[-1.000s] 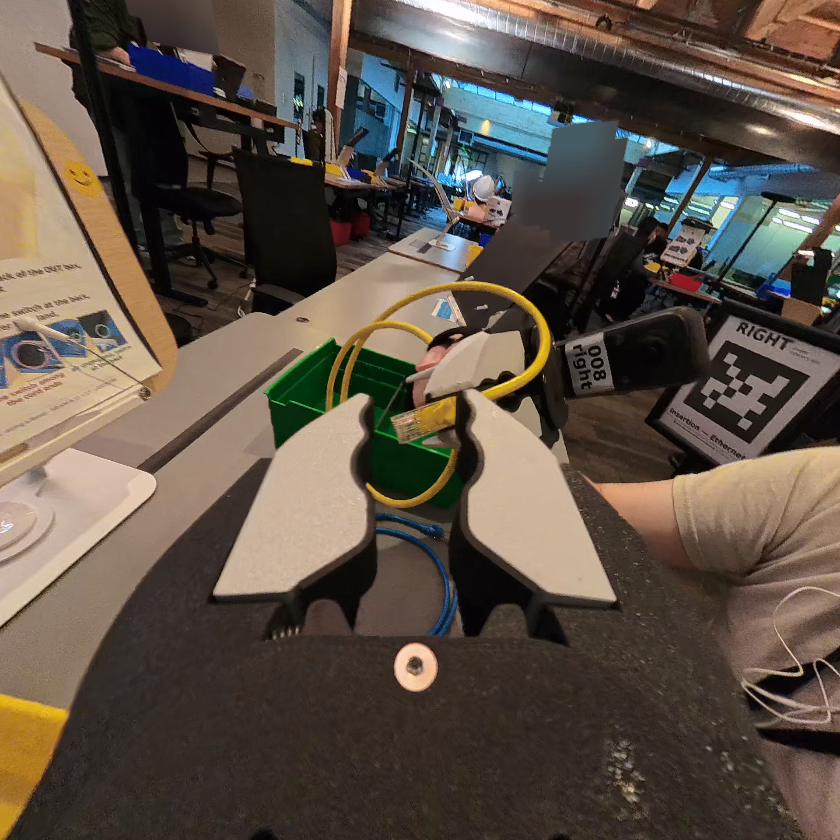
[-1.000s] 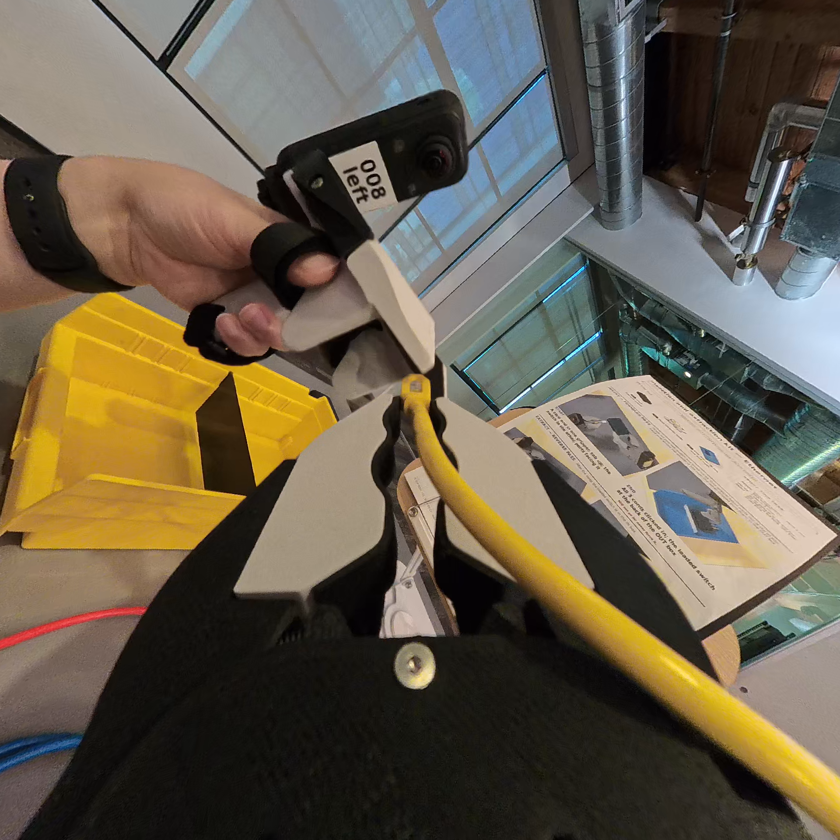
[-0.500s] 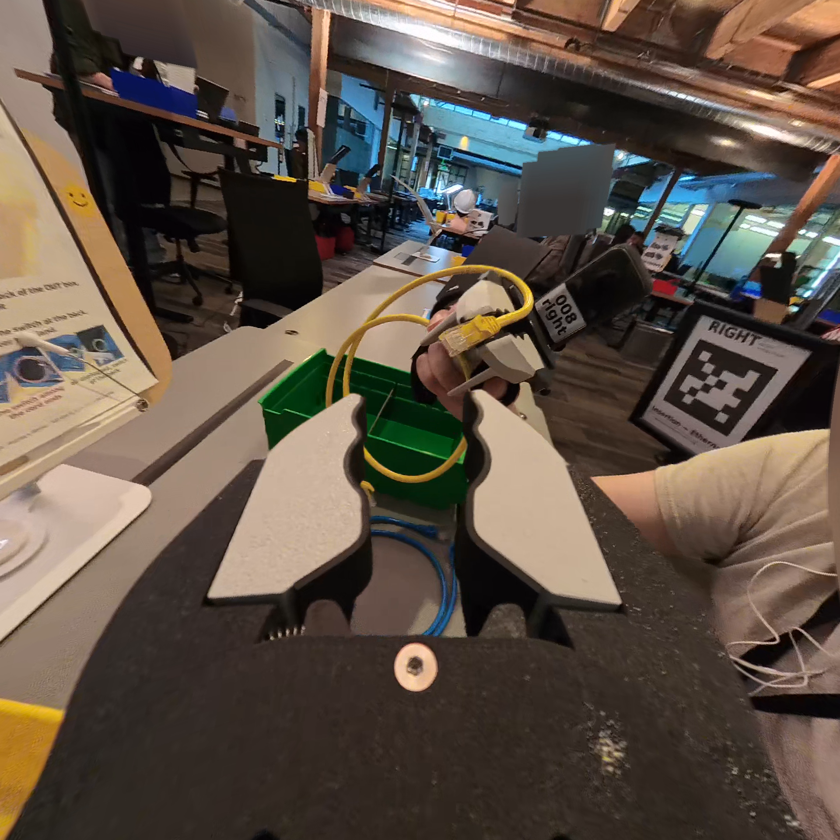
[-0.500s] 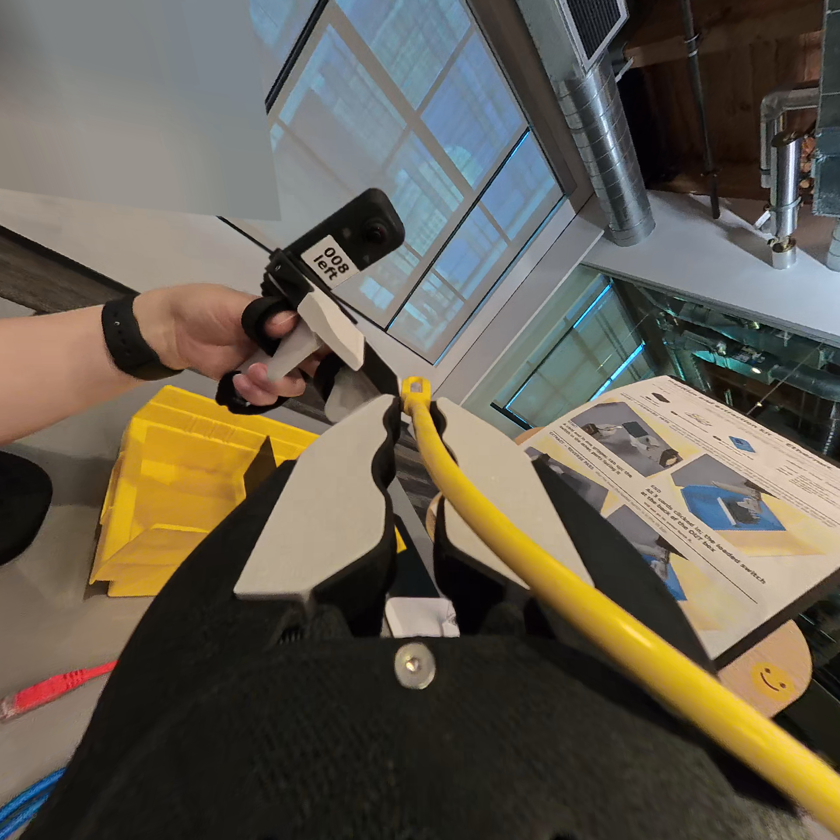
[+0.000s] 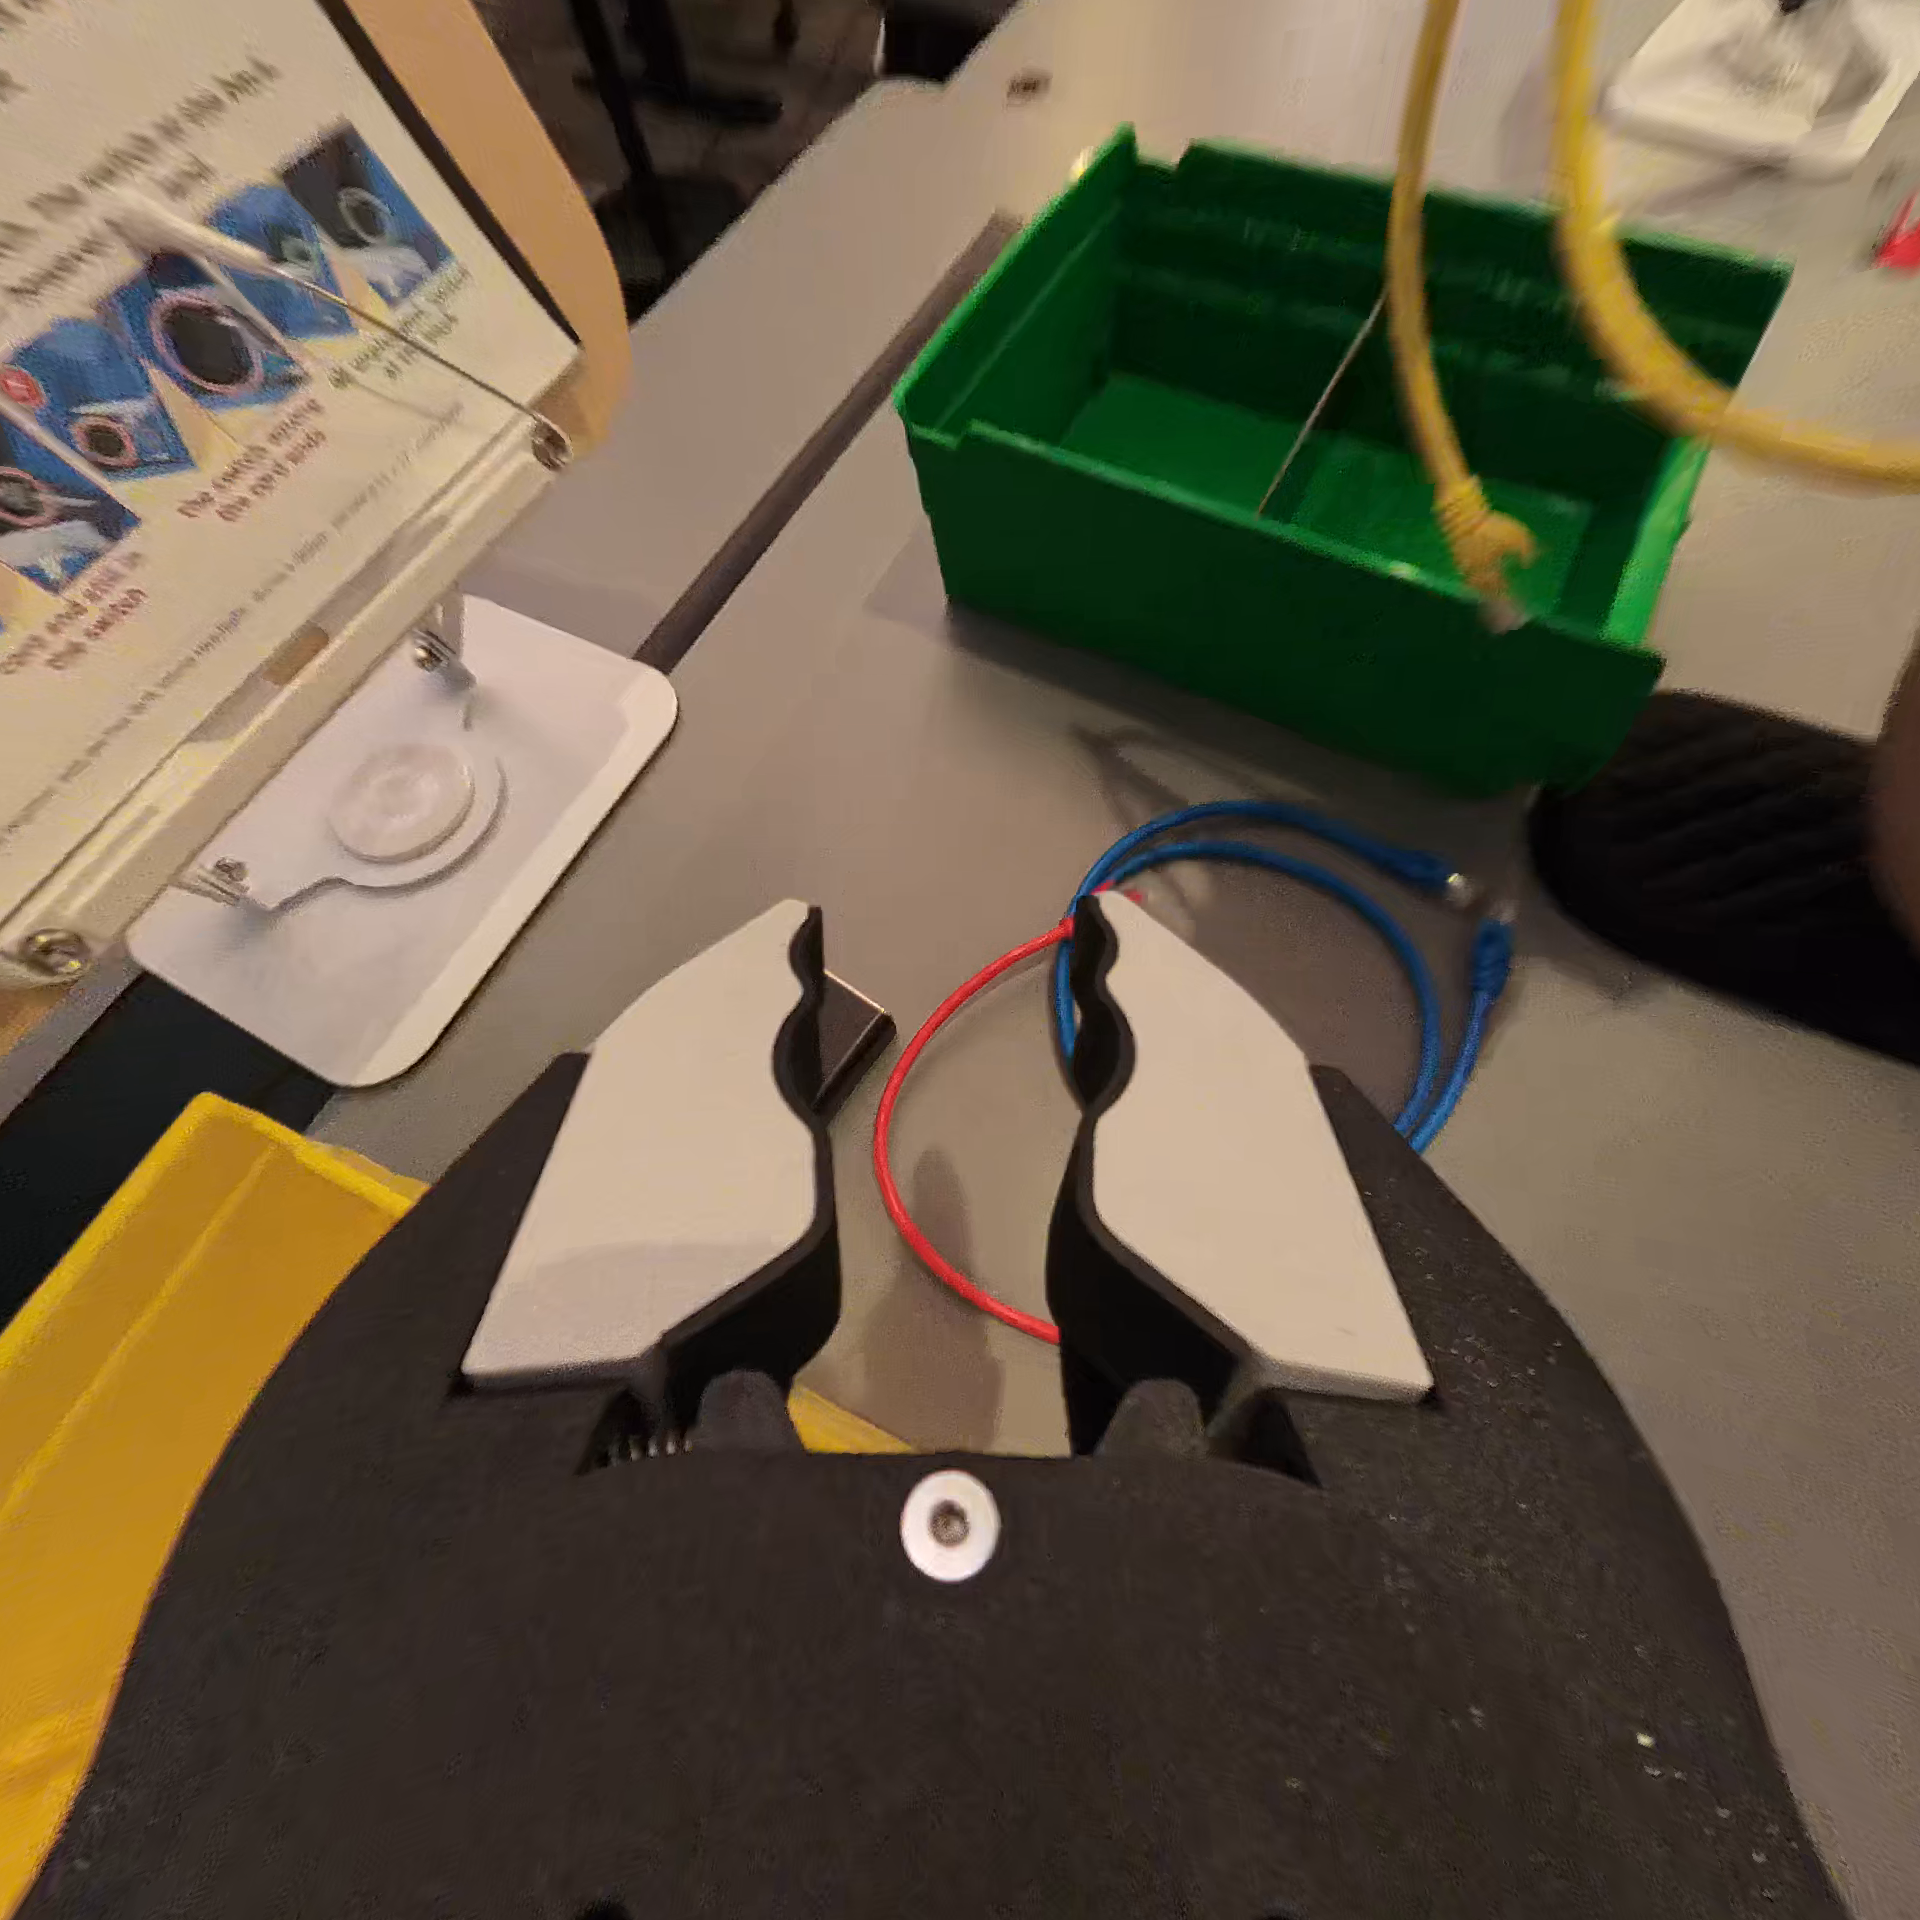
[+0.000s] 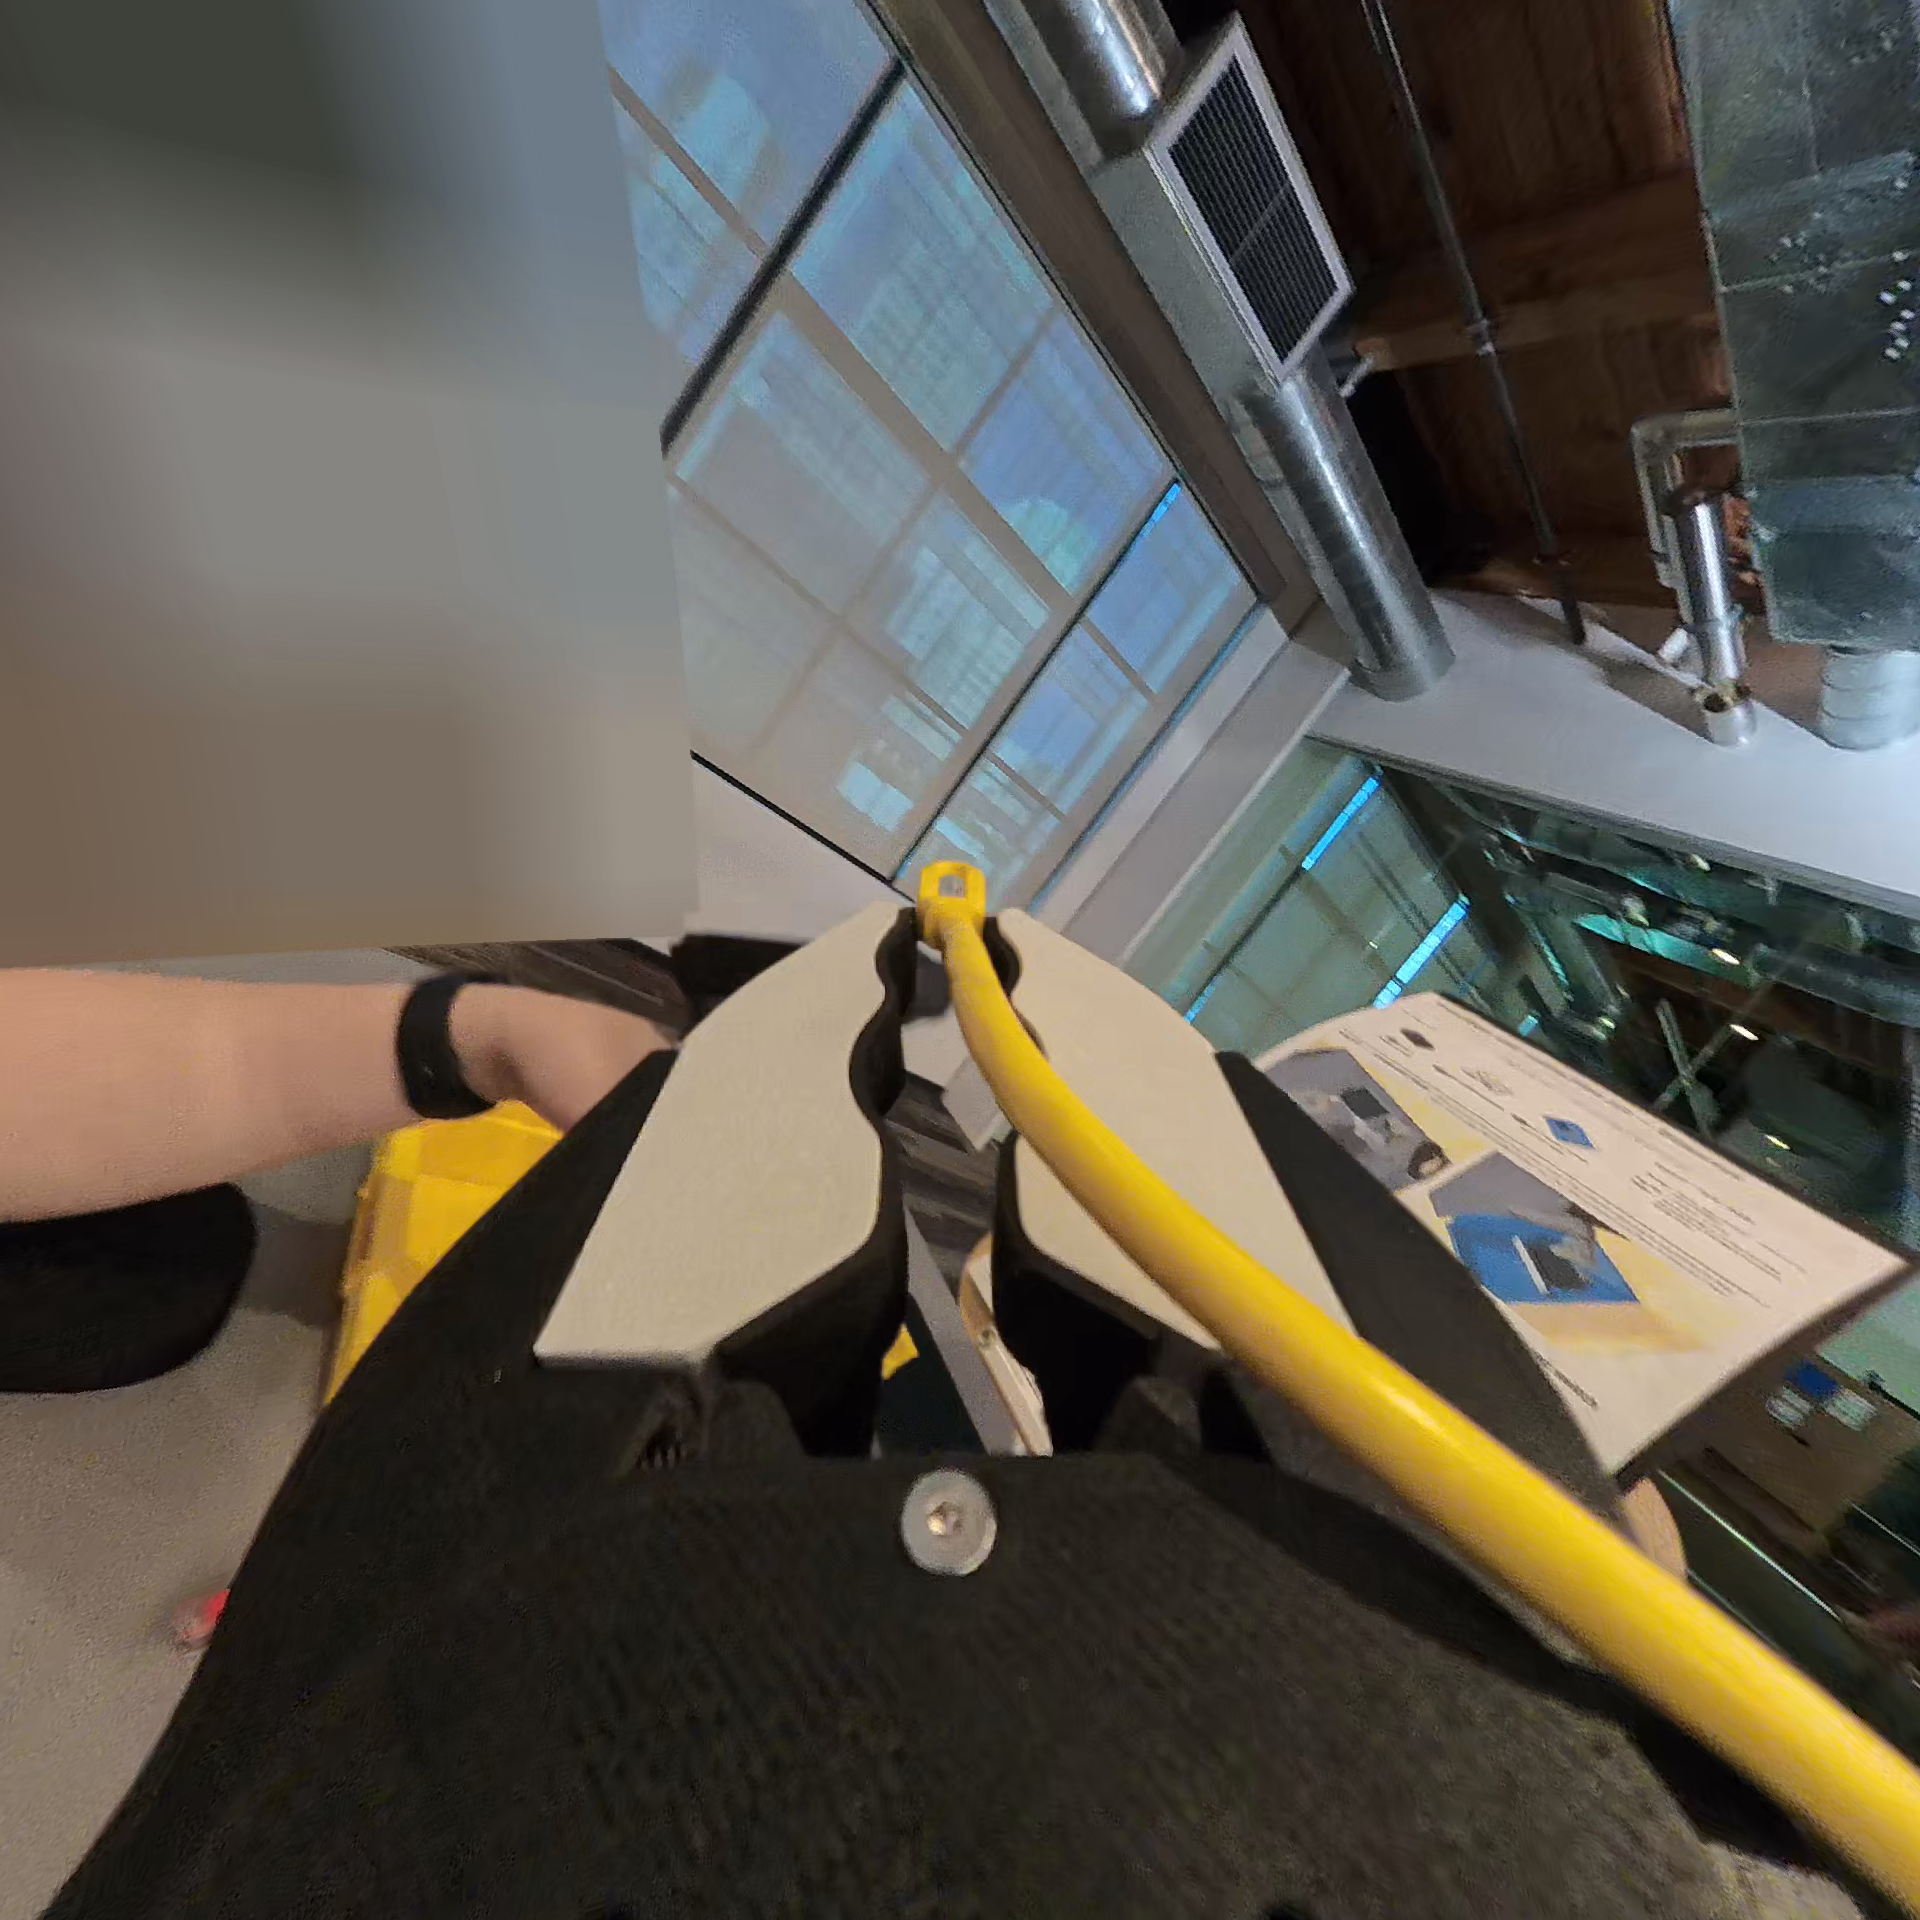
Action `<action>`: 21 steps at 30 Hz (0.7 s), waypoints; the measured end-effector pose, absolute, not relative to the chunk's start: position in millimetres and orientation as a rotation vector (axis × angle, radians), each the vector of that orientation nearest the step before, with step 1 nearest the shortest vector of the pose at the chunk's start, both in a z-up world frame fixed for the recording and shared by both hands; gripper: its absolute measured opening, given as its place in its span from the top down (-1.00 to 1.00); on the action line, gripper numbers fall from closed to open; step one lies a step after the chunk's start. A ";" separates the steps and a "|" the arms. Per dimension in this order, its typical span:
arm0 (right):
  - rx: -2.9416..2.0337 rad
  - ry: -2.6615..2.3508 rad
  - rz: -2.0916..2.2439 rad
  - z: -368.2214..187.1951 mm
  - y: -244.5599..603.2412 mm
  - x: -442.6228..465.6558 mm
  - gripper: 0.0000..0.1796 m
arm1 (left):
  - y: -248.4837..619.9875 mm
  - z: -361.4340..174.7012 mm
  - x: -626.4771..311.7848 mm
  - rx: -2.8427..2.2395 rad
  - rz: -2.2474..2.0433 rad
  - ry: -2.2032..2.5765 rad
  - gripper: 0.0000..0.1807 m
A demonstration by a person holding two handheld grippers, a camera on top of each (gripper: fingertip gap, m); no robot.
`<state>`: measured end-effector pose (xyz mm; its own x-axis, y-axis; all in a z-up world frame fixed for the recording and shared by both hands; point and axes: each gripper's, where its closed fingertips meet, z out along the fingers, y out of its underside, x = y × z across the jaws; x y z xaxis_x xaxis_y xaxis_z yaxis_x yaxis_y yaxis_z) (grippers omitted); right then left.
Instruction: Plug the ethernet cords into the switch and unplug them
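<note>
My left gripper point(image 5: 945, 920) is open and empty, pointed down at the grey table point(image 5: 1662, 1351). A red cord point(image 5: 896, 1127) loops on the table between its fingers. A coiled blue cord point(image 5: 1429, 997) lies just right of the right finger. A small dark block point(image 5: 847, 1029) shows beside the left finger; I cannot tell what it is. My right gripper point(image 6: 951, 925) is shut on a yellow cord point(image 6: 1299, 1340) just behind its plug point(image 6: 951, 888), held up in the air. The yellow cord's other plug point(image 5: 1475, 540) hangs over the green bin point(image 5: 1278, 644).
A yellow bin point(image 5: 156, 1299) sits at the near left, also in the right wrist view point(image 6: 447, 1184). An instruction sheet on a stand point(image 5: 208, 364) with a white base point(image 5: 416, 831) stands at the left. A person's forearm with a black wristband point(image 6: 436, 1039) reaches over the yellow bin. Across from one pair of fingers to the other is roughly 25 cm. To reach the small dark block point(image 5: 847, 1029) in a straight line is about 15 cm for my left fingers, about 40 cm for my right.
My left gripper has tipped down from facing the room to facing the table, over the red and blue cords. My right gripper has drawn away from it, still holding the yellow cord.
</note>
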<state>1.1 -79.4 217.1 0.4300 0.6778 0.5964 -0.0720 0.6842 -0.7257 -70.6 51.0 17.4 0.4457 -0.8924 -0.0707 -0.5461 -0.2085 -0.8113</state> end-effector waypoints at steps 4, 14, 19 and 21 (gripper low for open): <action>-0.647 -1.096 0.584 219.4 -103.8 12.2 0.86 | 52.6 -20.4 -63.6 -1.947 -0.336 1.368 0.47; -0.498 -1.120 0.655 226.1 -138.3 53.7 0.86 | 96.3 -98.0 -59.7 -1.921 0.074 1.953 0.38; -0.509 -1.147 0.618 220.6 -137.8 56.5 0.86 | 114.6 -120.7 -71.5 -2.020 0.136 2.124 0.34; -0.510 -1.154 0.616 219.4 -137.5 55.8 0.86 | 115.2 -127.9 -70.7 -2.055 0.100 2.162 0.35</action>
<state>55.8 -137.5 219.4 0.2760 0.6819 0.6774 -0.1835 0.7292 -0.6593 -70.7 115.2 -127.9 -0.0452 -0.9862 -0.1594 -0.9966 0.0554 -0.0602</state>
